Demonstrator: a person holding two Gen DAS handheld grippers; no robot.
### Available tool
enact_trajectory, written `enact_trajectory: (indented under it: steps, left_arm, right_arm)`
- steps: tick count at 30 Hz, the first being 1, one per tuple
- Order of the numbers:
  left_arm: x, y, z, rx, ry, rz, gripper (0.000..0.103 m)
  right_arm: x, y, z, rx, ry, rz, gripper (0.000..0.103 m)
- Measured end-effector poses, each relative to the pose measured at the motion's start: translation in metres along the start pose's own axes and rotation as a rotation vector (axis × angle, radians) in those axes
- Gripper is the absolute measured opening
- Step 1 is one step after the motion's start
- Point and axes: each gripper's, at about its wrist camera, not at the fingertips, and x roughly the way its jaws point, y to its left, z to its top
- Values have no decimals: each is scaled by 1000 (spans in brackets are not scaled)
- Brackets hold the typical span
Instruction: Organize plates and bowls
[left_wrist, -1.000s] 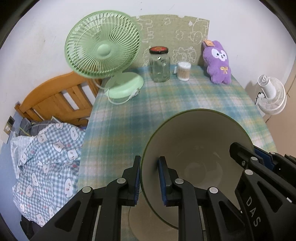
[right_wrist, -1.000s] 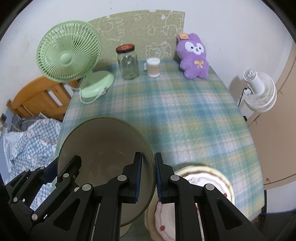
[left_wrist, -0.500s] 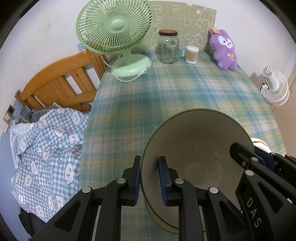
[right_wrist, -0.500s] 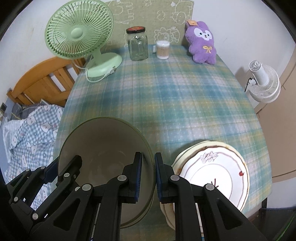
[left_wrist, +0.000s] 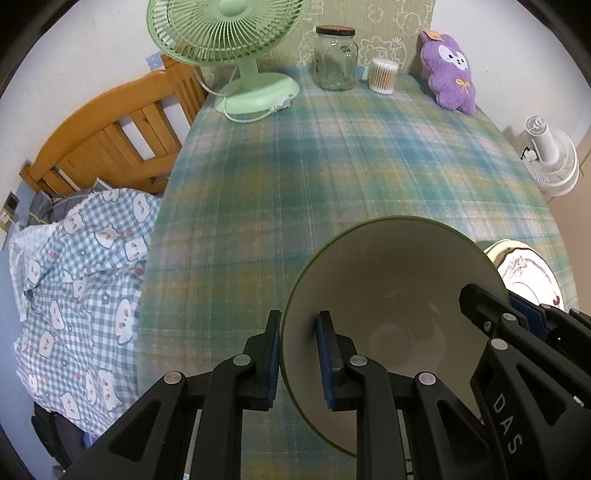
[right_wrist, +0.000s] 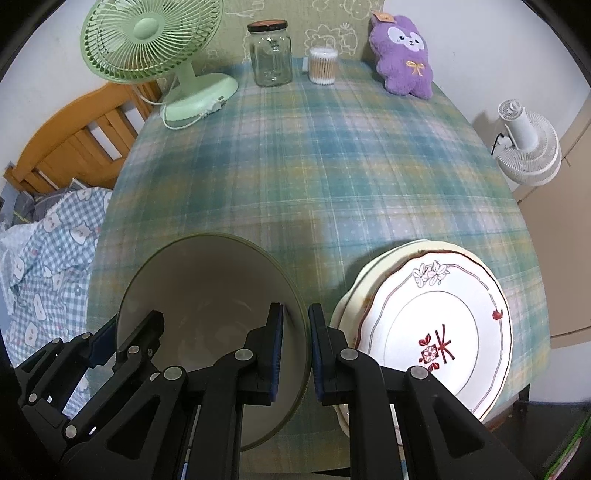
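Observation:
A large cream bowl with a green rim (left_wrist: 391, 295) is held up over the near part of the table by both grippers. My left gripper (left_wrist: 297, 354) is shut on its left rim, and my right gripper (right_wrist: 295, 349) is shut on its right rim; the bowl also shows in the right wrist view (right_wrist: 207, 295). A stack of white plates with red and floral decoration (right_wrist: 436, 325) lies on the plaid table to the right of the bowl; its edge shows in the left wrist view (left_wrist: 524, 269).
The plaid tablecloth (right_wrist: 314, 166) covers the table. At the back stand a green desk fan (right_wrist: 155, 48), a glass jar (right_wrist: 271, 55), a cotton swab box (right_wrist: 323, 66) and a purple plush (right_wrist: 404, 59). A wooden bed with checked bedding (left_wrist: 81, 251) lies left. A white fan (right_wrist: 528, 147) stands right.
Both grippers have moved back and up with the bowl, so more of the table and the plate stack has come into view.

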Motion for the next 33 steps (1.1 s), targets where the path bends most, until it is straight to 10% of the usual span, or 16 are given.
enact_trajectory:
  steps: [13, 17, 23, 33]
  left_arm:
    - [1, 0, -1, 2, -14, -2, 16]
    - [-1, -1, -2, 15, -12, -20, 37]
    - [-7, -1, -4, 50, -23, -46, 60]
    - [-2, 0, -7, 76, -30, -95, 74]
  right_arm:
    - [2, 0, -2, 10, -8, -4, 17]
    - [1, -2, -1, 9, -7, 20, 19]
    - [-9, -13, -4, 32, -36, 49, 67]
    - [-6, -30, -9, 75, -31, 97, 67]
